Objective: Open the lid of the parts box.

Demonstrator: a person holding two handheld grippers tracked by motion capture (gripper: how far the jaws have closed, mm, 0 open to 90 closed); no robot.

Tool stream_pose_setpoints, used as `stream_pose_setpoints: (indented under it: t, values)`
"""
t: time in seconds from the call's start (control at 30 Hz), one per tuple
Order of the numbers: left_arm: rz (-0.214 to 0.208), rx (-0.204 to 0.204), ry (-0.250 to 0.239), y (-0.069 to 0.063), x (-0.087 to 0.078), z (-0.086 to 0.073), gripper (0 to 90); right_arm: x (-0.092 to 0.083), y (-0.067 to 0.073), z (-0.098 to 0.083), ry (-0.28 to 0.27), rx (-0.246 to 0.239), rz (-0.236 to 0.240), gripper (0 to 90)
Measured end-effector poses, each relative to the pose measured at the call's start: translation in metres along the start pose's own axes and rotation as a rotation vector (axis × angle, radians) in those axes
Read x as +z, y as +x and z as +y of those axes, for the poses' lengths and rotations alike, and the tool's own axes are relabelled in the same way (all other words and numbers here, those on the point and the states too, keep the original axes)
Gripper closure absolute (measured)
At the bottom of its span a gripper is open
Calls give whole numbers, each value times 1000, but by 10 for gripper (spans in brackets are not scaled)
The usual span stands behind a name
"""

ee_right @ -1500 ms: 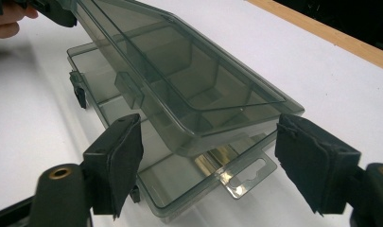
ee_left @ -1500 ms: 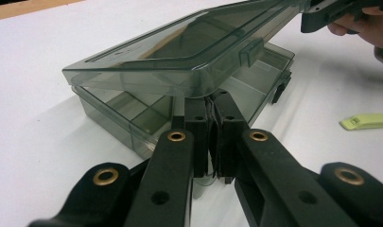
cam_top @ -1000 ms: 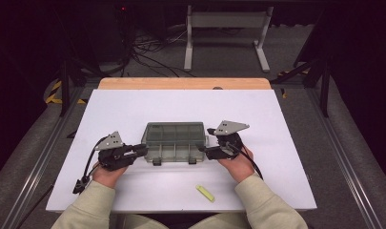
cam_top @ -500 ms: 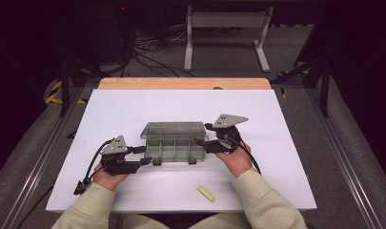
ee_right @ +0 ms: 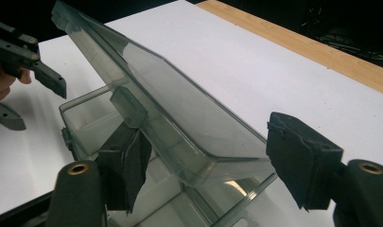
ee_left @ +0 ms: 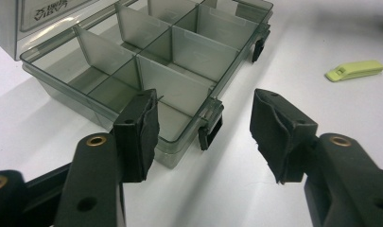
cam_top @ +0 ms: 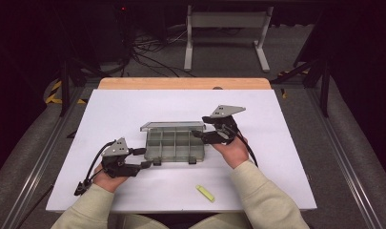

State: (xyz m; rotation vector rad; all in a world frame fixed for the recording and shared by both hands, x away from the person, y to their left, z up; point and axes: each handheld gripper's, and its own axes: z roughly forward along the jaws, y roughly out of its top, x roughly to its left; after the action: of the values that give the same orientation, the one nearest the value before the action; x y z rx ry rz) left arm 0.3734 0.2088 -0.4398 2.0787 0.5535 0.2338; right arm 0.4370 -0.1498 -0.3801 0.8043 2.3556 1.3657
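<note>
Glossy translucent grey plastic box (cam_top: 175, 143), matt white table (cam_top: 133, 109), wooden edge (cam_top: 181, 83)

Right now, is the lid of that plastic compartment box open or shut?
Open. The lid is raised at a slant above the box, whose bare dividers and empty compartments show, and the right gripper has its jaws around the lid's edge.

Compartment box (cam_top: 174, 143) sits mid-table (cam_top: 286, 162); whistle (cam_top: 205, 192) lies before it, toward the right

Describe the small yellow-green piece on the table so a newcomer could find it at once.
Start at the white table and find the smoky clear compartment box at its middle. Nearer the person, toward the front edge, lies the yellow-green piece. It is the lone brightly coloured thing, a small flat sliver, apart from the box.
</note>
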Motion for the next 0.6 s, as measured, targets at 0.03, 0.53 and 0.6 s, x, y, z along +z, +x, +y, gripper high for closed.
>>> stream_pose_setpoints:
  t: [0.03,0.53,0.6]
  values:
    - [3,-1,2,0,0,0,417,0,-2,1,-5,4,-1,322]
    - [11,-25,-27,-1,-7,-1,331,4,-28,19,-41,68,9,387]
    - [19,-18,-28,0,-8,-1,316,7,-31,21,-39,73,8,396]
